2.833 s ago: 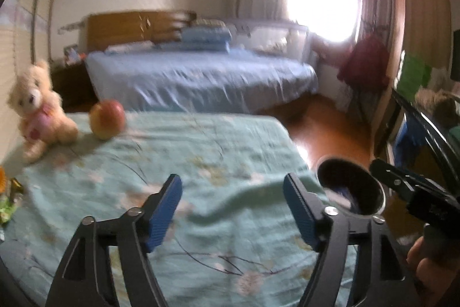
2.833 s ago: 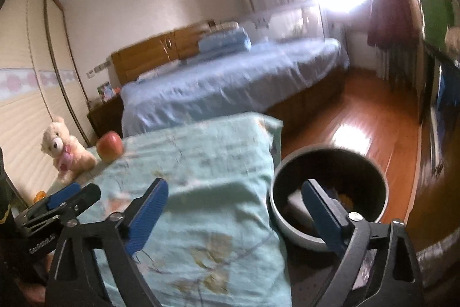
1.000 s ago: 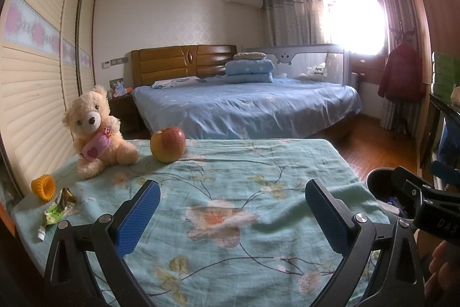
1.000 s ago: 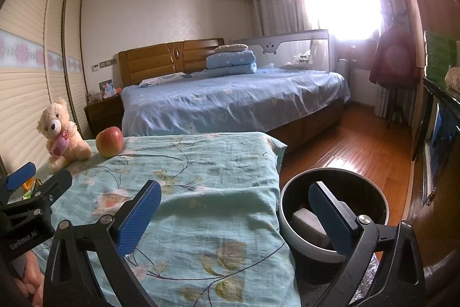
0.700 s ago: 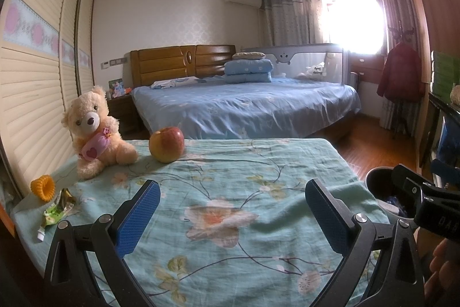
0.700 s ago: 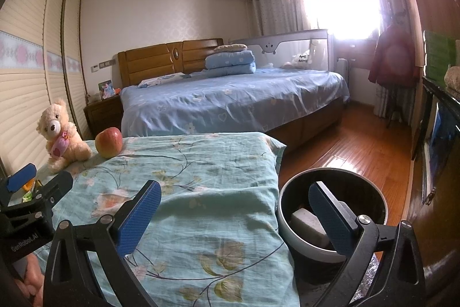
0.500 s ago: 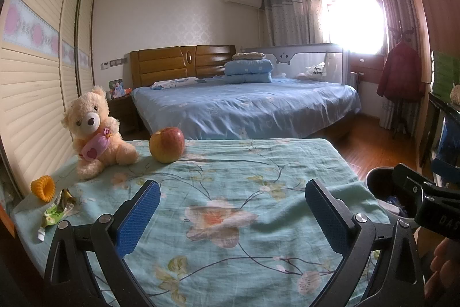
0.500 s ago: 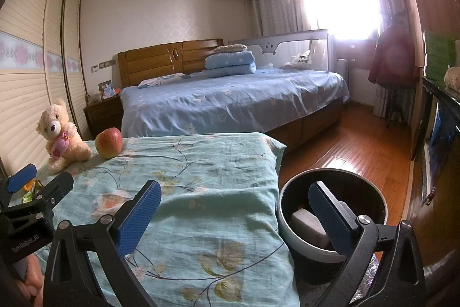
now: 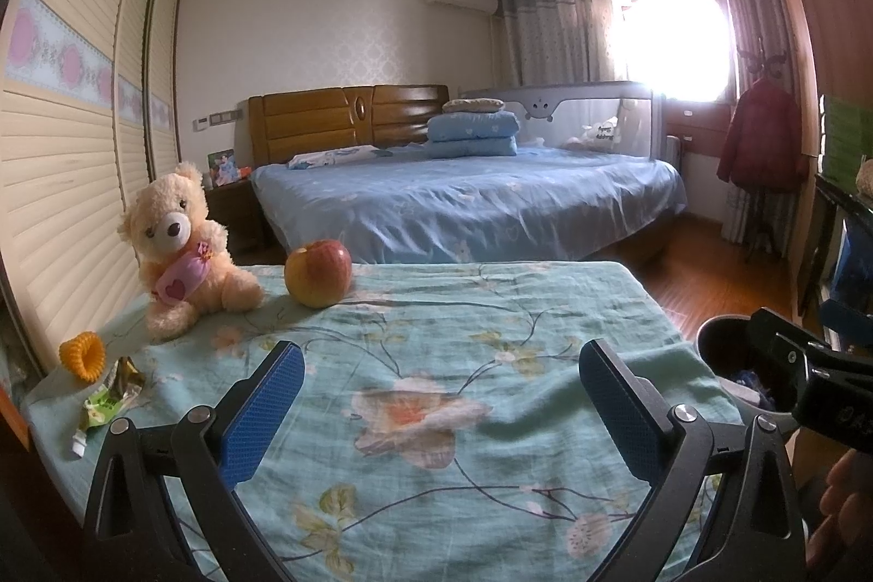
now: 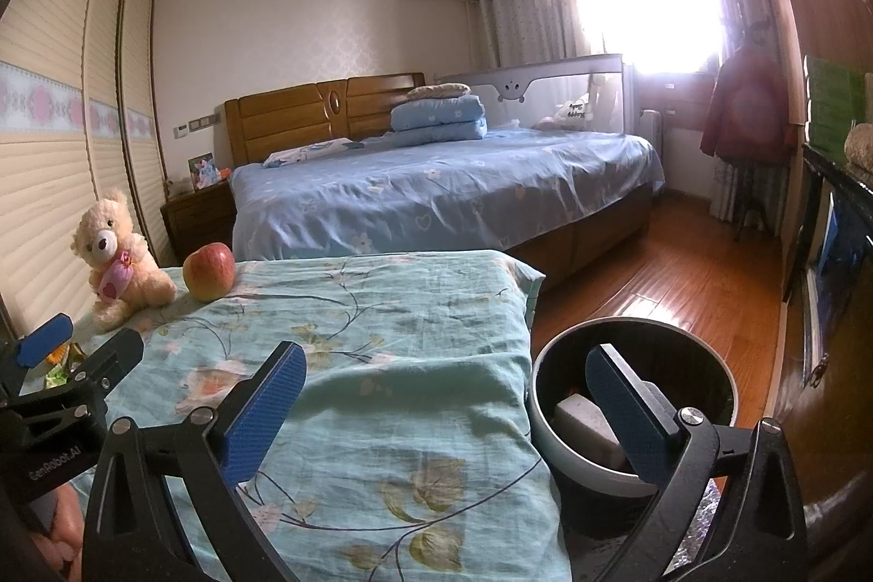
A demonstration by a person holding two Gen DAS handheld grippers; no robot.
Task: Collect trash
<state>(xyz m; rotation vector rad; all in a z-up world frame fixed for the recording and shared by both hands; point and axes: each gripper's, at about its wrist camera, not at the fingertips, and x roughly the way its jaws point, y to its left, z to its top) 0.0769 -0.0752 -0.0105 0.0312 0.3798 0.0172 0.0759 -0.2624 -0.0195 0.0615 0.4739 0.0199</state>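
Left gripper: the black two-finger left gripper with blue pads hangs over the floral teal cloth on the table, jaws spread wide, holding nothing and touching nothing.
Right gripper: the matching right gripper is just as wide apart and empty, one finger over the cloth, the other in front of the round grey-rimmed waste bin.
Trash: a crumpled green and white snack wrapper lies at the table's left edge, just beside a small orange ribbed ring; I cannot tell whether the ring counts as trash.
Bin: it stands on the floor against the table's right edge, well apart from the wrapper, with a pale block already inside.
Risk, wrong pick: the cream teddy bear with a pink heart sash and the red-yellow apple sit near the wrapper; a careless reach could nudge the apple rolling.
Risk, grip: the wrapper is thin and flat, so I judge the pads could pinch cloth with it, or let it slip.
Risk, carry: it hangs near the edge; a sideways push could drop it off.
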